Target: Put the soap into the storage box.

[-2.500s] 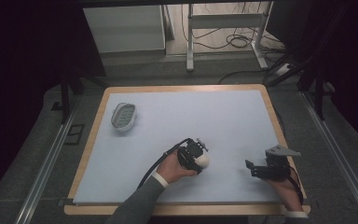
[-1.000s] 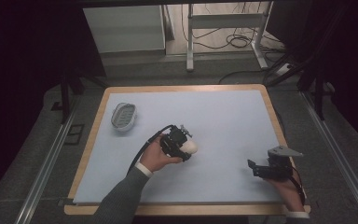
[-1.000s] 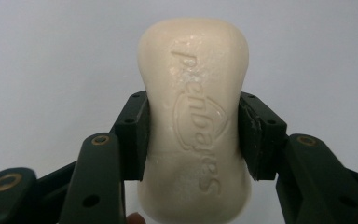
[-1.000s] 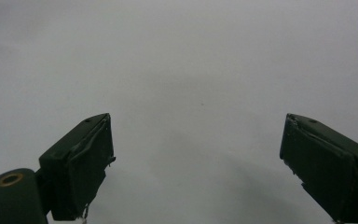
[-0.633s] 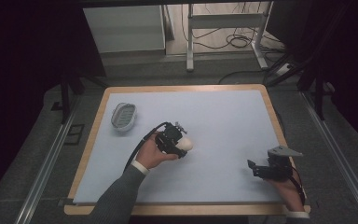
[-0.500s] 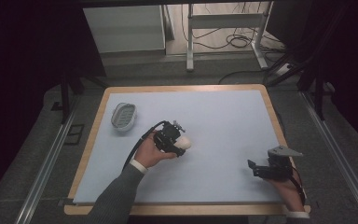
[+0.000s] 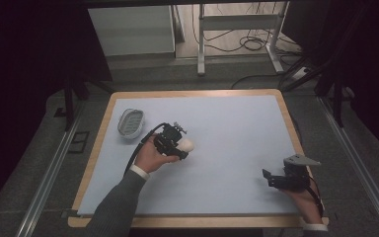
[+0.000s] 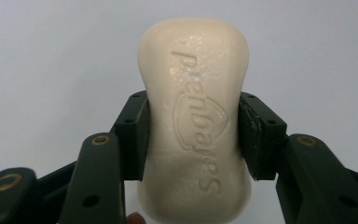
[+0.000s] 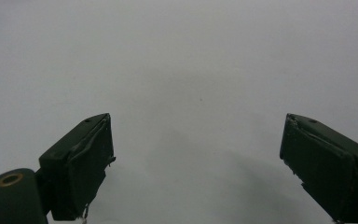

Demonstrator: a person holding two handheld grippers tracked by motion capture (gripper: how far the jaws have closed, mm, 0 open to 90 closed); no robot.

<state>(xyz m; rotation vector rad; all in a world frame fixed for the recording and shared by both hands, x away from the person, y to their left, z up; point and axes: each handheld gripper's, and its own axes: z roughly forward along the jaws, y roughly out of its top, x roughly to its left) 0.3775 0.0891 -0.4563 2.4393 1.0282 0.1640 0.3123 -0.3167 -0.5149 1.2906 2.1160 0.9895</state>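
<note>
The left tool (image 8: 193, 135) clamps a cream soap bar (image 8: 195, 116) across its narrow waist, its ends jutting clear for setting into the soap dish (image 7: 130, 122) nearby on the tabletop (image 7: 237, 128), while the right tool (image 9: 196, 163) rests wide and empty.

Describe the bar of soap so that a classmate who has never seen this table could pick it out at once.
Start at the pale blue table with the wooden rim and find the left gripper near its left middle, right of the small oval soap dish. Clamped between its black jaws is the soap. It is the one cream, rounded bar, with raised lettering pressed into its face.
</note>
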